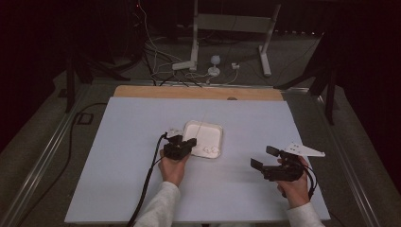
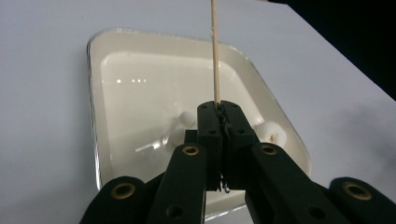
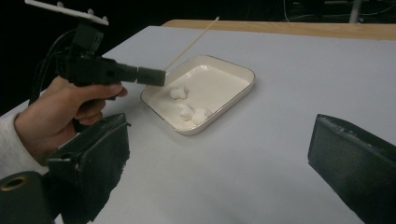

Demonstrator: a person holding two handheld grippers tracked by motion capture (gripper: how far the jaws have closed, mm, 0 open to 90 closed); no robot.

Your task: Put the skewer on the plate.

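A cream rectangular tray (image 1: 203, 131) sits mid-table with three white marshmallows (image 1: 210, 151) near its front right corner. My left gripper (image 1: 190, 143) hovers at the tray's near left edge, shut on a thin wooden skewer (image 1: 201, 124) that slants up over the tray. In the left gripper view the jaws (image 2: 219, 111) pinch the skewer (image 2: 215, 56) above the tray (image 2: 95, 93), with marshmallows (image 2: 272, 132) below. My right gripper (image 1: 263, 157) stands open to the right of the tray, nothing between its pads (image 3: 95, 161). It faces the tray (image 3: 217, 79), the marshmallows (image 3: 186, 111) and the left gripper (image 3: 152, 76).
A pale sheet (image 1: 132, 156) covers the table, with a wooden strip (image 1: 198, 92) along the far edge. Beyond it stand a white frame (image 1: 194, 42) and loose cables (image 1: 156, 56) on the floor. A black cable (image 1: 149, 179) trails from the left gripper.
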